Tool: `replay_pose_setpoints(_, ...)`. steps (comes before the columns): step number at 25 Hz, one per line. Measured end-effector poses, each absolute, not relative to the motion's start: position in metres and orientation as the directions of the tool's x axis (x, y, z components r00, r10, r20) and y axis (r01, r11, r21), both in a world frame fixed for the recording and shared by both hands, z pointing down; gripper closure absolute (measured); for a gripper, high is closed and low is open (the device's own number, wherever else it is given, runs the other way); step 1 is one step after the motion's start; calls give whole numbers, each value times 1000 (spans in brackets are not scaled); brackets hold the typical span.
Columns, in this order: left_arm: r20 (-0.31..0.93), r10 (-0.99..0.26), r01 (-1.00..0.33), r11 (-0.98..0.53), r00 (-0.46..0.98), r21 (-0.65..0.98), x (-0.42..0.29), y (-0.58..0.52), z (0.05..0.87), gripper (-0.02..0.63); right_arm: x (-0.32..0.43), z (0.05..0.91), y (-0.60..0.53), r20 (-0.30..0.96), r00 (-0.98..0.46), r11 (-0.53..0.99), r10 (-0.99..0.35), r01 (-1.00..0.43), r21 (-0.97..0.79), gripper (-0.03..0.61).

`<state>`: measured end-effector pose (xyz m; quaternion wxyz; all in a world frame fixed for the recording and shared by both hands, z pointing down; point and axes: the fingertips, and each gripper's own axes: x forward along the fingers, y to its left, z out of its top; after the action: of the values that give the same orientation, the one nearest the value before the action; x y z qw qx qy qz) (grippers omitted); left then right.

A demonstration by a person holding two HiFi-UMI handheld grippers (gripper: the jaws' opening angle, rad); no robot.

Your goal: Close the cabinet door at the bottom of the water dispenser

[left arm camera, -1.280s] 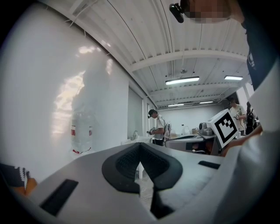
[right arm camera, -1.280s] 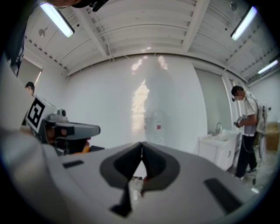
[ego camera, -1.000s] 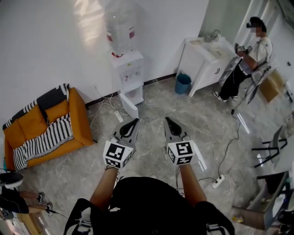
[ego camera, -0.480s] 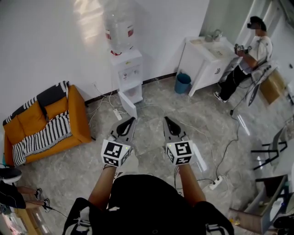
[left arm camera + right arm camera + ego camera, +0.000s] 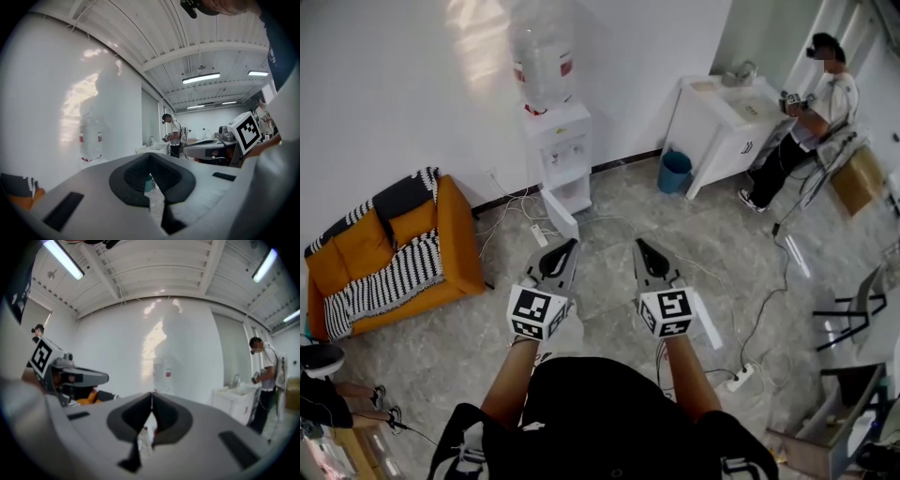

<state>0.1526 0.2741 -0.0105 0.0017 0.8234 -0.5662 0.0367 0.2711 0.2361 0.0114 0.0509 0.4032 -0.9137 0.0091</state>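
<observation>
Your left gripper and right gripper are both closed on nothing, and the open cabinet door stands well ahead of the jaws; approach off-line and a tip may slip past its edge, swinging it wider.

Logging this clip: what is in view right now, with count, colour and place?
water dispenser: one, white, against the far wall
bottle: one, clear, on the dispenser
cabinet door: one, white, open at the dispenser's bottom
sofa: one, orange, left
blanket: one, striped black-white, on the sofa
sink cabinet: one, white, far right
bucket: one, blue, beside the sink cabinet
power strip: one, white, floor
person: one, by sink cabinet
left gripper: one, grey, shut, empty
right gripper: one, grey, shut, empty
</observation>
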Motion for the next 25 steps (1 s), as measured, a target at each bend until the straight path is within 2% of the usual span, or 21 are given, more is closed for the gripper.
replay_pose_setpoints(16,72,-929,-931,-365,364,-4,90,164,-1,603,210,18,131,130,-666,675,-735,-737,42,545)
replay_pose_setpoints(25,109,-922,-929,-370,371,28,33,90,1,603,157,17,56,152,-648,660,-746,-750,40,545)
